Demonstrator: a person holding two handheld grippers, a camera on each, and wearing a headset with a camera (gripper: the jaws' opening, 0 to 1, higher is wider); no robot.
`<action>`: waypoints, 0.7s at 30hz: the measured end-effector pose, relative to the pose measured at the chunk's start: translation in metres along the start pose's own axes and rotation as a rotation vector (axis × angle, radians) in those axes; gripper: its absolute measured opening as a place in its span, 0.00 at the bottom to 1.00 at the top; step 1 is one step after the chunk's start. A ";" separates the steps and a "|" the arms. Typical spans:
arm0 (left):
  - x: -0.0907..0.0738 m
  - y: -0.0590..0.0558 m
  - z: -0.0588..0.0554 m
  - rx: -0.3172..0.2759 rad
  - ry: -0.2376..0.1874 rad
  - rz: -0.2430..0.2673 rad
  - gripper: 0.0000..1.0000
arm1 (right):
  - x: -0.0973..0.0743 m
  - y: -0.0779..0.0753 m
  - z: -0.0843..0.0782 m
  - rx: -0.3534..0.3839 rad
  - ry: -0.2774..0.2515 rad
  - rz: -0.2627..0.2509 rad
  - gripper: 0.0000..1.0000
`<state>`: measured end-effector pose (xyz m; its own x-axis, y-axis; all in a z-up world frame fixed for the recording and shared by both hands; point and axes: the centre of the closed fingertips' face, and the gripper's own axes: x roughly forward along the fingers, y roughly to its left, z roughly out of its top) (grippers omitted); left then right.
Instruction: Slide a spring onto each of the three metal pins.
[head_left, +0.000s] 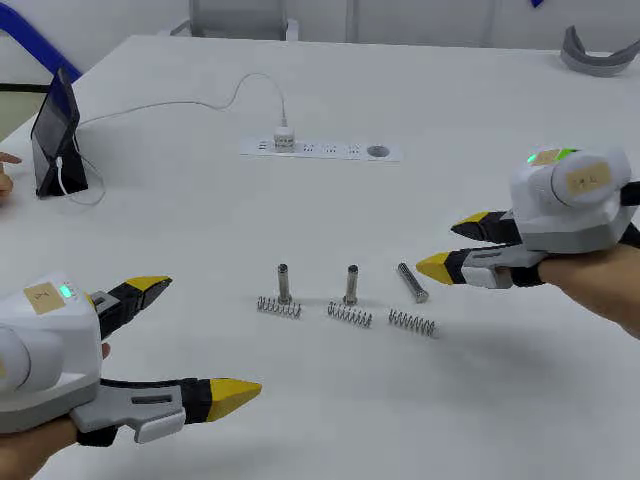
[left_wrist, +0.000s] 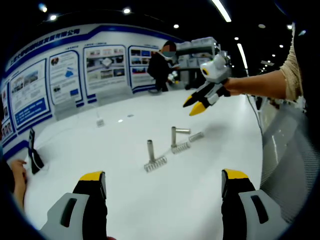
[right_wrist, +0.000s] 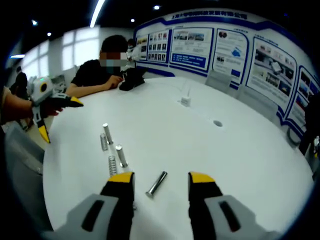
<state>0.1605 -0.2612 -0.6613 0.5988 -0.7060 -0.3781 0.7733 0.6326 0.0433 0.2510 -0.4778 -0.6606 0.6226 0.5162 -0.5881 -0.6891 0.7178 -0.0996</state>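
Left claw (head_left: 195, 338): nearest of all, at the near left; spread wide, holding nothing and touching nothing, above the table (head_left: 330, 420) and well apart from the springs.
Right claw (head_left: 451, 243): at the right; jaws parted about half as wide, empty; its nearer tip sits just beside the far end of the fallen pin, and I see no contact.
Pins: 3 in a row mid-table; left pin (head_left: 284, 282) and middle pin (head_left: 352, 283) stand upright; right pin (head_left: 412, 282) lies on its side.
Springs: 3 lie flat, 1 just near of each pin: left spring (head_left: 279, 307), middle spring (head_left: 350, 315), right spring (head_left: 412, 323); whether they touch the pin bases I cannot tell.
Progress: 0 of 3 springs on a pin, as I judge it.
Risk 1: the right pin is round and loose, so a glancing tip would likely roll it away or into its spring; it probably has to be stood up first.
Risk 2: both upright pins look narrow-footed, so a spring pushed on at a slant, or a sideways nudge, could topple them.
Risk 3: the springs are thin coils, so a hard pinch may squash them or flick 1 out, and a coil end may snag on a pin top.
Far side: power strip (head_left: 320, 150) and tablet (head_left: 57, 135) are well apart from the work and look harmless.
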 end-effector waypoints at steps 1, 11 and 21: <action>0.000 0.000 0.000 0.000 0.000 -0.001 0.97 | 0.001 0.000 0.000 0.003 0.005 -0.002 0.44; 0.002 -0.002 -0.001 0.001 0.001 -0.006 0.96 | 0.019 -0.005 -0.008 0.037 0.061 -0.014 0.38; 0.002 -0.002 -0.003 0.002 0.007 -0.010 0.96 | 0.035 -0.006 -0.016 0.076 0.115 -0.019 0.32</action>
<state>0.1595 -0.2628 -0.6651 0.5894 -0.7101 -0.3853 0.7796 0.6250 0.0408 0.2705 -0.4714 -0.6931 0.5857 0.4479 -0.6755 -0.6446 0.7626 -0.0532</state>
